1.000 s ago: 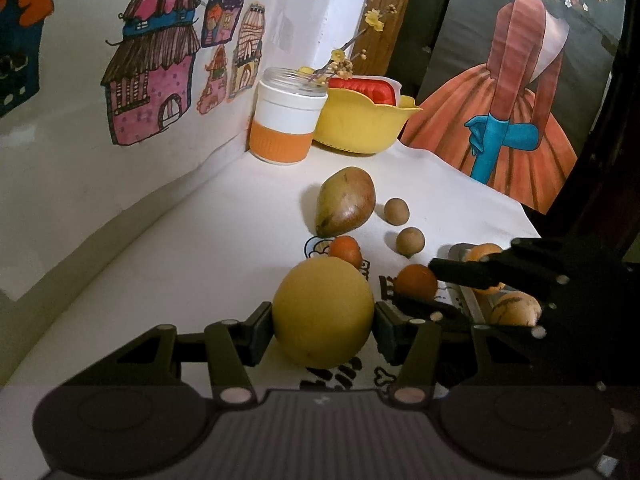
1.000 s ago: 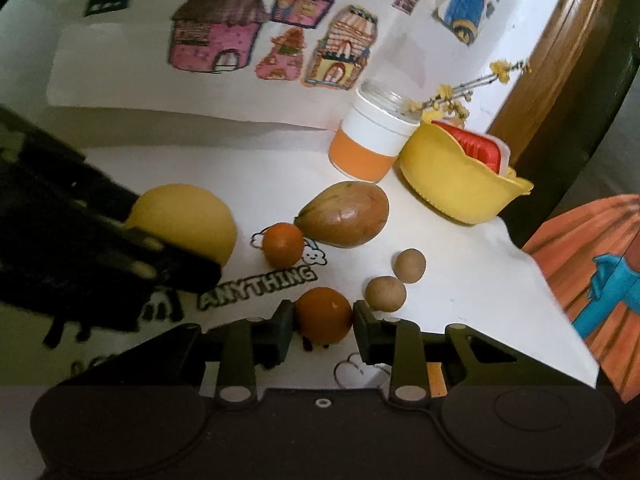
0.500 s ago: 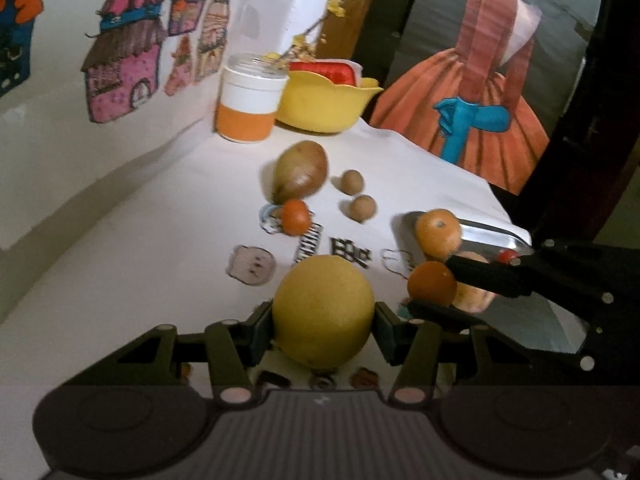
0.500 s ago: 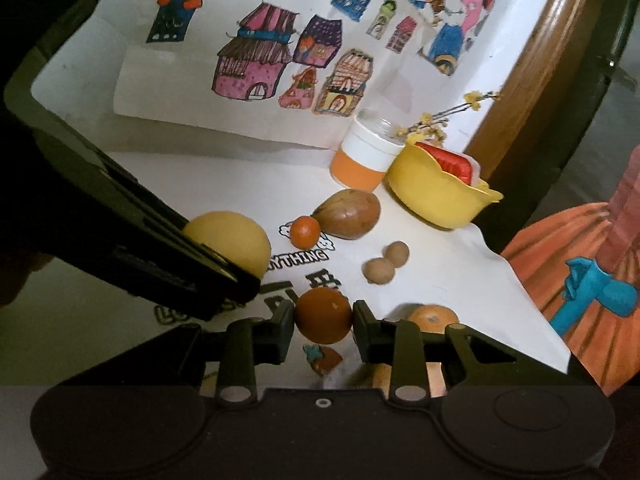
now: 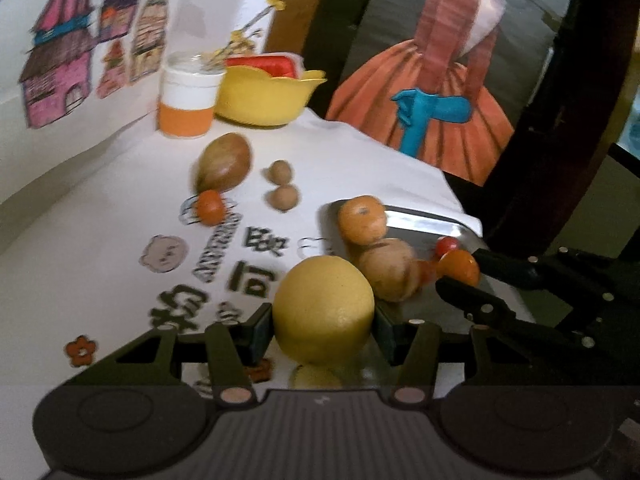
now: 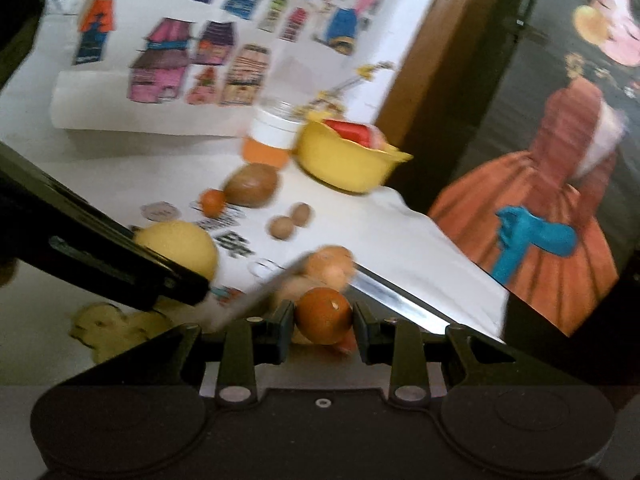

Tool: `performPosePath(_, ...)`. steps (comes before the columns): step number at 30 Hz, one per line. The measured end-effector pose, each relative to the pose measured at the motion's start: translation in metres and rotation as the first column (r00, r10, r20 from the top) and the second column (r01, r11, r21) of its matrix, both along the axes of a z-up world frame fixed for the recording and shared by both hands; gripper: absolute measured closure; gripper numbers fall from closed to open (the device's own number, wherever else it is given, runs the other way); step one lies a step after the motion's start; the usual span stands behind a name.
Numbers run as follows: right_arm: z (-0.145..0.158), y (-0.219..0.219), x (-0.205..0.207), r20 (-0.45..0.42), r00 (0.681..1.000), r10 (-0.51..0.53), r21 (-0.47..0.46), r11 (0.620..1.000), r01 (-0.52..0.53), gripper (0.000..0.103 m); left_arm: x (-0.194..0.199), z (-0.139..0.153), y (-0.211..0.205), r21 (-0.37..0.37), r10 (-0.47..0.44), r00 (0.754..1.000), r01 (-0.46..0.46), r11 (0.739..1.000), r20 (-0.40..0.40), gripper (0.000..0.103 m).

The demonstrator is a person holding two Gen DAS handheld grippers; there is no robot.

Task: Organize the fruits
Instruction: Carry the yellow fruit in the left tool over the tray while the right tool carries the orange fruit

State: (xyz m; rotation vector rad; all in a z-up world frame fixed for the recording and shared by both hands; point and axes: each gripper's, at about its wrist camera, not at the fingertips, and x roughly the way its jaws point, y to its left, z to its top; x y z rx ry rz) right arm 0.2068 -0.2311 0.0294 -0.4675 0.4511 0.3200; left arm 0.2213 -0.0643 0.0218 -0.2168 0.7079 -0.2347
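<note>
My left gripper (image 5: 323, 322) is shut on a large yellow fruit (image 5: 323, 316), held above the near left corner of a metal tray (image 5: 424, 226). My right gripper (image 6: 323, 316) is shut on a small orange (image 6: 323, 315) over the tray (image 6: 396, 300); the same orange (image 5: 458, 267) shows at the right in the left wrist view. In the tray lie an orange (image 5: 363, 219), a brownish round fruit (image 5: 390, 268) and a tiny red one (image 5: 447, 245). On the white cloth sit a brown mango-like fruit (image 5: 225, 167), a small orange (image 5: 209, 208) and two small brown fruits (image 5: 282, 186).
A yellow bowl (image 5: 264, 96) with a red item and a white-and-orange jar (image 5: 187, 102) stand at the back by the wall. The table edge (image 5: 452, 188) drops off to the right beside a dark wooden frame. The cloth carries printed letters and stickers.
Both grippers have moved right and back with their fruit, from over the cloth to over the tray. The yellow fruit and the small orange stay clamped.
</note>
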Motion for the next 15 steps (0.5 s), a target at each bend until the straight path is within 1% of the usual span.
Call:
performPosePath(8, -0.014, -0.042, 0.01, -0.019, 0.995, -0.098, -0.002, 0.995, 0.098, 0.069, 0.002, 0.002, -0.04, 0.018, -0.088, 0.996, 0.088, 0.996, 0.003, 0.046)
performPosePath(15, -0.026, -0.062, 0.006, -0.044, 0.991, -0.126, 0.009, 0.992, 0.126, 0.069, 0.004, -0.006, -0.071, 0.04, -0.139, 0.99, 0.14, 0.989, -0.017, 0.046)
